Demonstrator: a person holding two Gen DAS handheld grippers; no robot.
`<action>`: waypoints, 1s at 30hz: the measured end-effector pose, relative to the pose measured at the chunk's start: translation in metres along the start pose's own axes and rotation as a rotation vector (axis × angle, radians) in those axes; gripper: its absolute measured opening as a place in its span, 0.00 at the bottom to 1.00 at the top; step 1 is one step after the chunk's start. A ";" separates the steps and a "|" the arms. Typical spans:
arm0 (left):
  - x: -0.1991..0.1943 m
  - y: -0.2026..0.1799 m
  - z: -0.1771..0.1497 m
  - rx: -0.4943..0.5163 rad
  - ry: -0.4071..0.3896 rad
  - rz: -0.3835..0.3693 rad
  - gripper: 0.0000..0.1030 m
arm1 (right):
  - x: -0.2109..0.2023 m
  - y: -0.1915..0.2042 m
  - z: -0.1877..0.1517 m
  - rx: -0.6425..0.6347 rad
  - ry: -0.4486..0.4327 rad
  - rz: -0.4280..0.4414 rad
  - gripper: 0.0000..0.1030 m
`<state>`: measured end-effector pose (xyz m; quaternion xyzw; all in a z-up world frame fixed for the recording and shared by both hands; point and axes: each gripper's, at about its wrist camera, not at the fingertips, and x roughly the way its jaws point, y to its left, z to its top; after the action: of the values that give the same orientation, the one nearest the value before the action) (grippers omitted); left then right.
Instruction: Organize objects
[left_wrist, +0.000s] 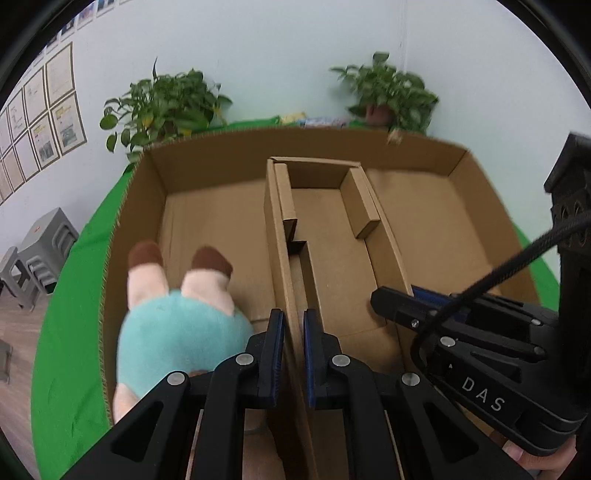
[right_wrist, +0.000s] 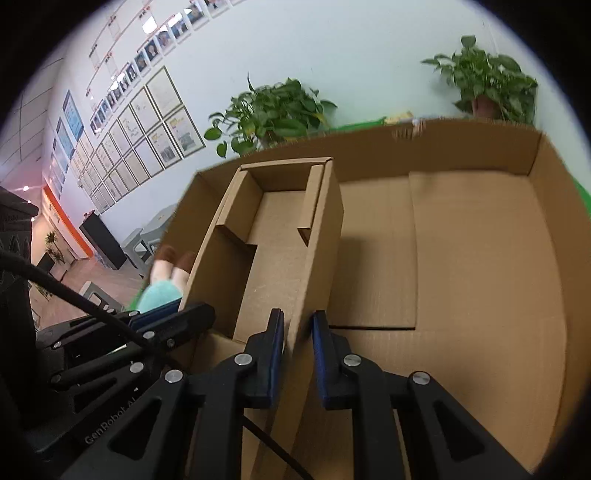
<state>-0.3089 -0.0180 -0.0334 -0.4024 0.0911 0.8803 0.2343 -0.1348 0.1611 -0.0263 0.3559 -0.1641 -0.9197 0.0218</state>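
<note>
A large open brown cardboard box (left_wrist: 147, 206) sits on green cloth (left_wrist: 70, 332). Inside stands a smaller open-topped cardboard tray (left_wrist: 332, 236). The left gripper (left_wrist: 294, 354) pinches its left wall, the right gripper (right_wrist: 298, 354) its right wall. Beside it lies a teal-and-pink plush toy (left_wrist: 177, 325). Keeping both grips level should stop the tray twisting.

White letters "DAS" mark the right gripper (left_wrist: 419, 295) body in the left wrist view; "GenRobot AI" runs along the left gripper (right_wrist: 177, 314) body.
</note>
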 end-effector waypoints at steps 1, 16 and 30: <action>0.009 0.000 -0.002 0.009 0.014 0.012 0.06 | 0.004 -0.001 -0.002 0.000 0.009 -0.005 0.14; -0.038 0.009 -0.028 -0.015 0.016 0.023 0.18 | 0.019 0.001 -0.020 0.014 0.083 -0.063 0.07; -0.138 0.028 -0.074 -0.052 -0.162 0.143 0.39 | -0.010 0.000 -0.019 -0.048 0.065 -0.127 0.14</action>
<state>-0.1946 -0.1149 0.0207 -0.3281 0.0773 0.9265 0.1671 -0.1148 0.1568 -0.0327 0.3946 -0.1184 -0.9109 -0.0227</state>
